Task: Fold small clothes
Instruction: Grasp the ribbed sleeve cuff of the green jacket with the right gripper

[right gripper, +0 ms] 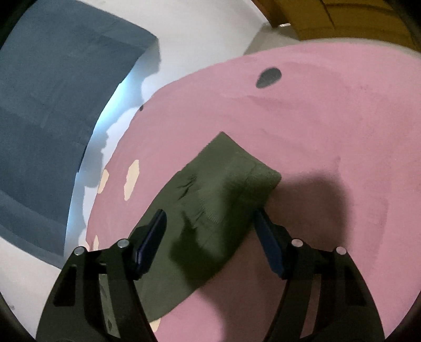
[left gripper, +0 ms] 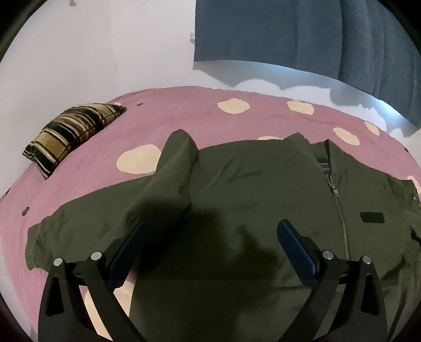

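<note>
An olive green zip jacket lies spread on a pink bed cover with cream spots. Its zipper runs down at the right, and one sleeve is folded up over the body. My left gripper is open above the jacket's body, holding nothing. In the right wrist view the other sleeve, with its ribbed cuff, lies on the pink cover. My right gripper is open, a finger on each side of this sleeve just above it.
A striped black and gold cushion lies at the bed's far left. A blue-grey curtain hangs on the white wall behind the bed and also shows in the right wrist view. Brown wooden furniture stands beyond the bed.
</note>
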A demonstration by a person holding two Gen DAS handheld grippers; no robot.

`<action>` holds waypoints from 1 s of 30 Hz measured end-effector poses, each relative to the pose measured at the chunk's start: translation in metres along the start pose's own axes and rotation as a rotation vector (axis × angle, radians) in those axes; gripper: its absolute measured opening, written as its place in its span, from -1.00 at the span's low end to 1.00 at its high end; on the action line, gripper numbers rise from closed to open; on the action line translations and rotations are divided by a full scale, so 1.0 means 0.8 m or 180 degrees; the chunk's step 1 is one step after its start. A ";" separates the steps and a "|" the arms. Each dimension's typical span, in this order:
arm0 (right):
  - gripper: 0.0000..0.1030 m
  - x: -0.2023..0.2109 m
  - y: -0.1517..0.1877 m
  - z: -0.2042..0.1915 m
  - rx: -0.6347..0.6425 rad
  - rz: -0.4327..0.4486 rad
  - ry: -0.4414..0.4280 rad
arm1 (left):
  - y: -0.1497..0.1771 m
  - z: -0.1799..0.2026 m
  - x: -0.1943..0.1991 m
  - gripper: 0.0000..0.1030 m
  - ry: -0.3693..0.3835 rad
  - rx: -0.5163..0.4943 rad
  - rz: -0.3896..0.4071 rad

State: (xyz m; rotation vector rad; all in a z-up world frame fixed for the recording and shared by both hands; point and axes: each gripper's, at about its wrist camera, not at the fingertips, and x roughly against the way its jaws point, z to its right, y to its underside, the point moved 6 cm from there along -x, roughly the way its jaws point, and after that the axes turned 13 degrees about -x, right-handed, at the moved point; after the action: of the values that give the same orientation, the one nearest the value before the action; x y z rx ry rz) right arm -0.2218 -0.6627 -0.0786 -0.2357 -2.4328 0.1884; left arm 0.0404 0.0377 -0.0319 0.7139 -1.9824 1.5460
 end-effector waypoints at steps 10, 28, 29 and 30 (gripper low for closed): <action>-0.50 -0.020 -0.012 0.013 0.0127 0.0177 0.0194 | 0.006 -0.001 0.000 0.92 0.0010 0.0012 -0.0060; -0.77 0.079 0.091 -0.242 0.1320 0.0411 -0.0808 | 0.006 -0.066 0.016 0.92 -0.0049 0.0180 0.0060; -0.77 0.082 0.118 -0.269 0.1481 0.0358 -0.0905 | 0.005 -0.070 0.018 0.92 -0.0064 0.0207 0.0076; -0.77 0.084 0.156 -0.302 0.1694 0.0269 -0.1021 | 0.005 -0.074 0.018 0.92 -0.0081 0.0236 0.0078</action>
State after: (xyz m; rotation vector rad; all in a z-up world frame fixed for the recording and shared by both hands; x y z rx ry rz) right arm -0.1017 -0.5088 0.1222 -0.0699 -2.5756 0.9575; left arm 0.0319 0.0950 -0.0124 0.7449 -1.9677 1.6398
